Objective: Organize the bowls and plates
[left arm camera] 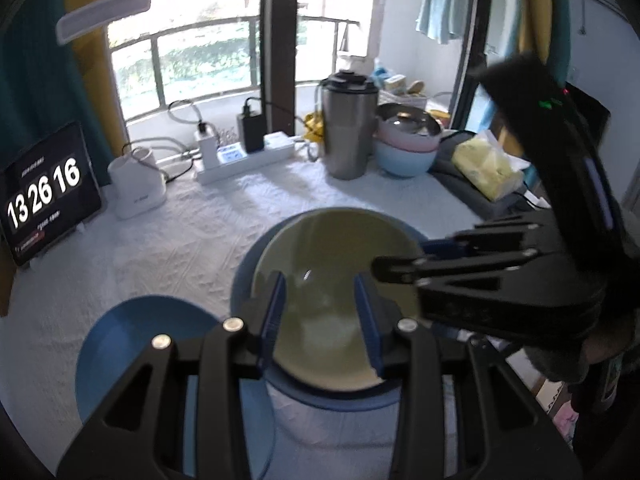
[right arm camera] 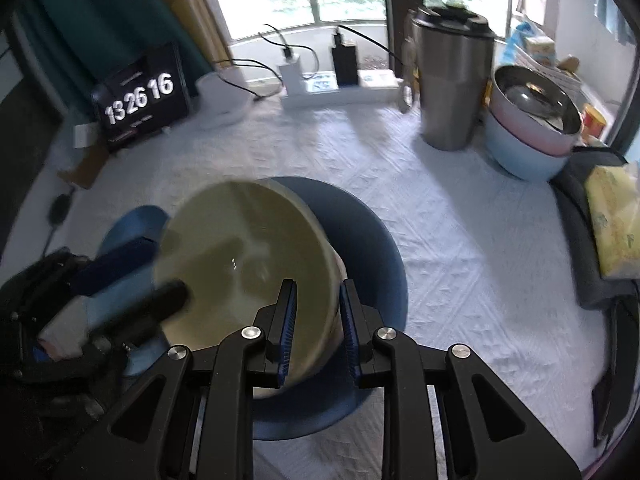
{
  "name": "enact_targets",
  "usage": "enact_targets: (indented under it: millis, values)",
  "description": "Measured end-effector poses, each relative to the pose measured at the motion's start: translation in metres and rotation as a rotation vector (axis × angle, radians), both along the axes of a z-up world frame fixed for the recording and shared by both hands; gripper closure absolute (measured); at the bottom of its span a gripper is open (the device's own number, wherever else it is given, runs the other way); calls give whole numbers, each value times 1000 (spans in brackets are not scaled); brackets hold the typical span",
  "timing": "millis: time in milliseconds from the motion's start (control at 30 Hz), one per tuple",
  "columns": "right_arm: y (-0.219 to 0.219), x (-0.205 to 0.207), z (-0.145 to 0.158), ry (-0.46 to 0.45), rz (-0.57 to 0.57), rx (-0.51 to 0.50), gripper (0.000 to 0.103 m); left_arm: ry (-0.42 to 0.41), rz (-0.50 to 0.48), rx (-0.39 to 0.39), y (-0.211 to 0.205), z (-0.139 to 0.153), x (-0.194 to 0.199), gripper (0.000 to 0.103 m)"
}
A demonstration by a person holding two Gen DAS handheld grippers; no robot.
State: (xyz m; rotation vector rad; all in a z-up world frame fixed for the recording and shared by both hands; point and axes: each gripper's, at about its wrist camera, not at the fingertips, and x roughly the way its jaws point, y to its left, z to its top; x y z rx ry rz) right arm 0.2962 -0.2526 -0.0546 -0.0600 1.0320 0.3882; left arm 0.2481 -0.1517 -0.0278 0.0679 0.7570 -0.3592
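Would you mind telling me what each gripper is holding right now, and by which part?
The right gripper holds the cream bowl by its rim, one finger inside and one outside the wall. The left gripper hangs over the bowl, jaws apart, gripping nothing.

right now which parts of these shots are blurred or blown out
Left wrist view: the window is blown out white, the right gripper is slightly smeared, the clock reads sharp. Right wrist view: the yellow-green bowl and left gripper are motion-blurred, and the frame edges bend from fisheye distortion.
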Motion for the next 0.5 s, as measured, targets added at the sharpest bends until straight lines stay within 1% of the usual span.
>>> enact_targets:
  millis: [33, 100, 333, 500]
  values:
    - [3, -1, 1, -7, -1, -19, 79, -5, 7, 11, -1, 0, 0, 66]
    - [5, 0, 1, -22, -10, -39, 79, 1, 0, 1, -1, 0, 0, 65]
    - [-1, 2, 2, -9, -19, -12, 79, 5, 33, -3, 7, 1, 4, 65]
    - [-5, -2, 14, -41, -34, -3, 79, 0, 59, -11, 14, 3, 6, 65]
